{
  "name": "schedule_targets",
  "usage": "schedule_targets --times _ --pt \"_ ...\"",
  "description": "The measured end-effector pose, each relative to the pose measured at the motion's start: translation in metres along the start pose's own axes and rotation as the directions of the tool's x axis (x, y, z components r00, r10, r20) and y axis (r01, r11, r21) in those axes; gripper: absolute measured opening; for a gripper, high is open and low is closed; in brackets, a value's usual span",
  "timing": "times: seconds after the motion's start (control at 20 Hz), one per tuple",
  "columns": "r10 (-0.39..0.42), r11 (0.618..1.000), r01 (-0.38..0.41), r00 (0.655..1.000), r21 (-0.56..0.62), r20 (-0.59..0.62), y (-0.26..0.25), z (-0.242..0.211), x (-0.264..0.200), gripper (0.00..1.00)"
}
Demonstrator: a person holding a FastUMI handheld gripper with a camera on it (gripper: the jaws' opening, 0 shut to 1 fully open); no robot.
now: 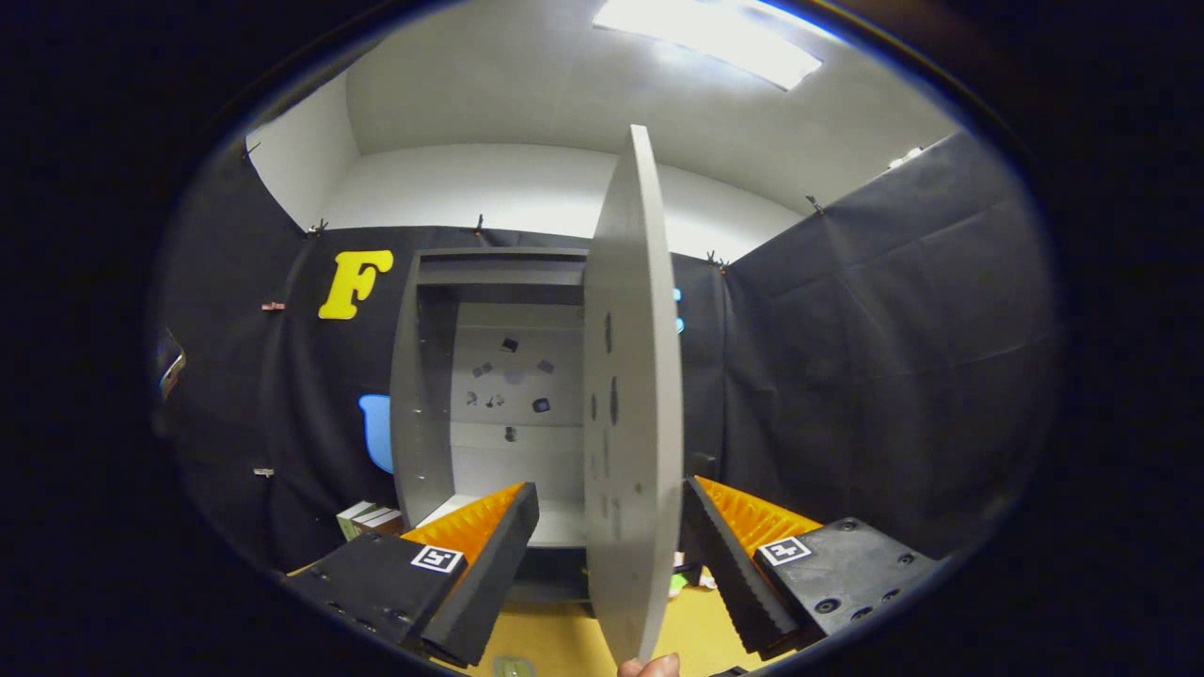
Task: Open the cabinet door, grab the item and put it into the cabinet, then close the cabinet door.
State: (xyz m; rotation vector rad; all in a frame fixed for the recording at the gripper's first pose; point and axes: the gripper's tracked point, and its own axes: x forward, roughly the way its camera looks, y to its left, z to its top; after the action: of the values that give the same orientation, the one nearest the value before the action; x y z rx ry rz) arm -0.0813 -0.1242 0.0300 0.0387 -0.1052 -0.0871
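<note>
Your gripper [609, 555] spread wide, straddling flat grey door [632, 395] edge; matte cabinet [423, 395] open, yellow tabletop [564, 639] near.

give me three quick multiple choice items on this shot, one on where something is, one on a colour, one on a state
1. Where does the cabinet door stand relative to the gripper?
A. between its fingers
B. far beyond them
C. left of both

2. What colour is the cabinet inside?
A. red
B. light grey
C. green

3. What state is the cabinet in?
A. closed
B. open
C. lying on its side

Answers:
1 A: the door's edge runs down through the gap, with space on each side.
2 B: back panel and shelf are pale grey.
3 B: the interior shows beside the swung-out door.
</note>
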Motion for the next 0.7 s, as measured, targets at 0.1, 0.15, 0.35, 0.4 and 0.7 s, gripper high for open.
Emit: schedule_targets --times 0.1,0.15,0.35,0.4,0.7 --pt "0.031 0.999 -0.032 0.999 -0.027 -0.033 0.02 -0.015 0.004 1.0" --pt "0.043 0.998 -0.045 0.997 -0.032 -0.064 0.032 -0.027 0.003 0.99" --pt "0.127 0.991 -0.133 0.978 -0.031 -0.166 0.068 -0.077 0.003 0.97" --pt "0.134 0.989 -0.144 0.969 -0.035 -0.209 0.077 -0.097 0.004 0.97" --pt "0.168 0.98 -0.198 0.852 -0.008 -0.496 0.11 -0.236 -0.003 0.98"
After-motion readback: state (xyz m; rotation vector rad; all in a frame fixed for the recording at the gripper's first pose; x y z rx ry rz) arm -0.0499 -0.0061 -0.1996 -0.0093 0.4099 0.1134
